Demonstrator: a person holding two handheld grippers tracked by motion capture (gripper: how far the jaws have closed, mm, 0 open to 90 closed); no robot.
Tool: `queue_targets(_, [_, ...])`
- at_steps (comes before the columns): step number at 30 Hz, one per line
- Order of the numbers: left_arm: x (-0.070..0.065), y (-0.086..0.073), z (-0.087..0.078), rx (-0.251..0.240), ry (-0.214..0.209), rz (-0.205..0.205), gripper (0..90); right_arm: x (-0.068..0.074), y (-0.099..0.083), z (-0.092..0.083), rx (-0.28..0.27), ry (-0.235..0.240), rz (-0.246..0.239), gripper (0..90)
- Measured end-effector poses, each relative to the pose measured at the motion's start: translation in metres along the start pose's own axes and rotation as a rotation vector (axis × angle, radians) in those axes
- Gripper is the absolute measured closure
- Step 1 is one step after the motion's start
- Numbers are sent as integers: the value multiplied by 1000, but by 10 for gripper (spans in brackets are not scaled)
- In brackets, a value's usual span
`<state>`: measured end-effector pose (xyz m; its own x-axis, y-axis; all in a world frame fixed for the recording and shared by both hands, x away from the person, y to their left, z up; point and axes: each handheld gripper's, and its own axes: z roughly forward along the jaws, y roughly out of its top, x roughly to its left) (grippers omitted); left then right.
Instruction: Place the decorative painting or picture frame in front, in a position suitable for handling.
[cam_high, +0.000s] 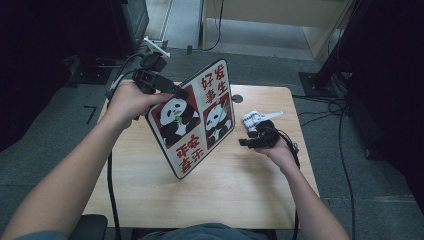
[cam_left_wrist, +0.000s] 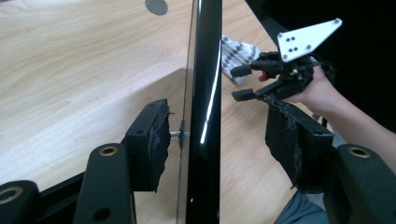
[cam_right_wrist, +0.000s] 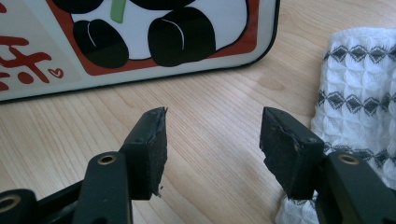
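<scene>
Panda board (cam_high: 196, 118) stands tilted on its lower edge on the desk (cam_high: 235, 190), long axis running from the far top corner down toward the person.

Left tongs (cam_high: 172, 90) sit at the board's upper left edge. In the left gripper view the board's black edge (cam_left_wrist: 203, 112) runs straight up between the two pads: left pad (cam_left_wrist: 156, 140) just beside the back face, with a small pin in the gap, right pad (cam_left_wrist: 292, 140) well clear of the printed face. So left tongs are spread and straddle the board without pinching it. My read is that the board leans or balances there rather than being clamped.

Right tongs (cam_high: 245, 142) are also spread, nothing between them, low over the desk just right of the board's lower right corner (cam_right_wrist: 261, 42). A patterned cloth (cam_right_wrist: 359, 93) lies immediately on the right tongs' outer side, touching or nearly touching the right pad (cam_right_wrist: 289, 149).

Key relation: the board is dead centre in the left tongs, edge-on and aligned with the jaw axis, so a squeeze grabs it directly. For the right tongs the nearest thing is the cloth, off to the side; the board lies ahead and to the left.

Risk: the unclamped board could tip toward the person.
</scene>
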<state>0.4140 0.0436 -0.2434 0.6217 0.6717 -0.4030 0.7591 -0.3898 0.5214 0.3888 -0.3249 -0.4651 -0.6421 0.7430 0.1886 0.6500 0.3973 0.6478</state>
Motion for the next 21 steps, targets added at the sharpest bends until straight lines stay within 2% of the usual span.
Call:
queue_targets(5, [0,-14,-4,-24,-11,-2,404,-2,3,0,-4,8,-1,424])
queue_targets(8, [0,-24,-8,-58,5,3,412,-3,5,0,-7,7,0,424])
queue_targets(16, [4,-50,-15,-91,-24,-14,413,-10,7,-1,-12,10,17,447])
queue_targets(21, [5,-66,-17,-125,-38,-6,417,-15,9,-2,-22,5,26,465])
